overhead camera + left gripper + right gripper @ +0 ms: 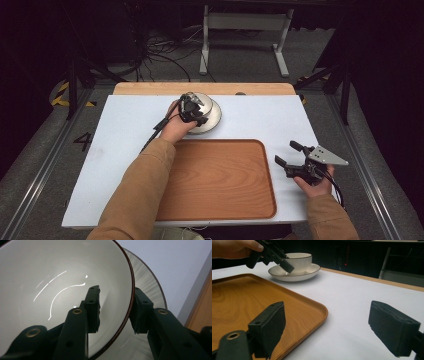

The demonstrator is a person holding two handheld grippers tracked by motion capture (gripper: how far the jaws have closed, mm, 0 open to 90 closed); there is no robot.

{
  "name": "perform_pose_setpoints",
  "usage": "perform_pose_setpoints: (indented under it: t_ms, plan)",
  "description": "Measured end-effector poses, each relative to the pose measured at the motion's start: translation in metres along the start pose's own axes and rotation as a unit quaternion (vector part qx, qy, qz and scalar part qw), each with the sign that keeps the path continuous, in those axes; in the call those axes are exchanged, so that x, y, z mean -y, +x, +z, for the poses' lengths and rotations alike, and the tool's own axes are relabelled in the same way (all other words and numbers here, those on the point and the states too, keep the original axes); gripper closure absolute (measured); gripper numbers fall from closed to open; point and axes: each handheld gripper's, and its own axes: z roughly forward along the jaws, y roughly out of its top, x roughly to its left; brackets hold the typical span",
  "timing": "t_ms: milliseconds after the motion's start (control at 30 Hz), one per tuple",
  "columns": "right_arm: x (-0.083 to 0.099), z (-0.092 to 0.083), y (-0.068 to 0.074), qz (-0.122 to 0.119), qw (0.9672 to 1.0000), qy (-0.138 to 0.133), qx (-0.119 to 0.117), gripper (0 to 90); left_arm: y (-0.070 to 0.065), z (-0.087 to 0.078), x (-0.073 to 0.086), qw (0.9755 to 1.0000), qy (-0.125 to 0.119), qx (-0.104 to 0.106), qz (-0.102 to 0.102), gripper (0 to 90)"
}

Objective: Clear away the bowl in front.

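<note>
1. The bowl (206,106) sits on a saucer (212,121) at the far middle of the table (125,150), just beyond the far edge of the wooden tray (220,180).
2. The left gripper (113,308) has its fingers astride the bowl's wall: one finger (92,307) inside the white hollow, the other outside, between the wall and the saucer's ribbed rim. The dark rim runs through the gap between them.
3. The gap is narrow, but a sliver of space remains on each side of the wall, so I cannot tell whether the fingers are pressing on it.
4. The right gripper (299,161) hovers over bare table just right of the tray's right edge, fingers spread wide and empty. From them the bowl (298,262) lies far ahead and to the left, past the tray's corner (322,311).
5. The left hand (176,127) is clearly the nearer one. Judging from the layout, the likely move is lifting the bowl toward the tray, which lies on the person's side of the left fingers.
</note>
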Motion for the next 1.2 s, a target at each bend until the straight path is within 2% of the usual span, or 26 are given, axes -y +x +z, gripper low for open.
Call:
perform_pose_setpoints:
  t_ms: [267, 467, 600, 633, 700, 900, 1200]
  plan:
    - [0.0, 0.0, 0.0, 0.002, 1.0, 0.0, 0.0, 14.9, -0.002, 0.001, -0.003, 0.9996, 0.003, 0.003, 0.027, 78.9]
    - [0.0, 0.0, -0.001, 0.004, 1.0, 0.0, 0.001, 14.9, -0.003, 0.0, -0.005, 0.9985, 0.012, -0.003, 0.054, 81.6]
    - [0.0, 0.0, -0.001, 0.004, 1.0, 0.0, 0.002, 14.9, -0.005, -0.001, -0.007, 0.9981, 0.024, -0.007, 0.056, 82.2]
    - [0.0, 0.0, -0.001, 0.004, 1.0, 0.0, 0.002, 14.9, -0.005, -0.001, -0.008, 0.9977, 0.027, -0.013, 0.061, 82.4]
    - [0.0, 0.0, -0.001, 0.004, 1.0, 0.0, 0.002, 14.9, -0.008, 0.0, -0.009, 0.9975, 0.031, -0.024, 0.06, 82.5]
    - [0.0, 0.0, -0.001, 0.005, 1.0, -0.001, 0.002, 14.9, -0.01, -0.001, -0.011, 0.9963, 0.041, -0.031, 0.068, 82.6]
    - [0.0, 0.0, -0.001, 0.005, 1.0, -0.001, 0.003, 15.0, -0.009, -0.009, -0.013, 0.996, 0.038, -0.047, 0.065, 82.2]
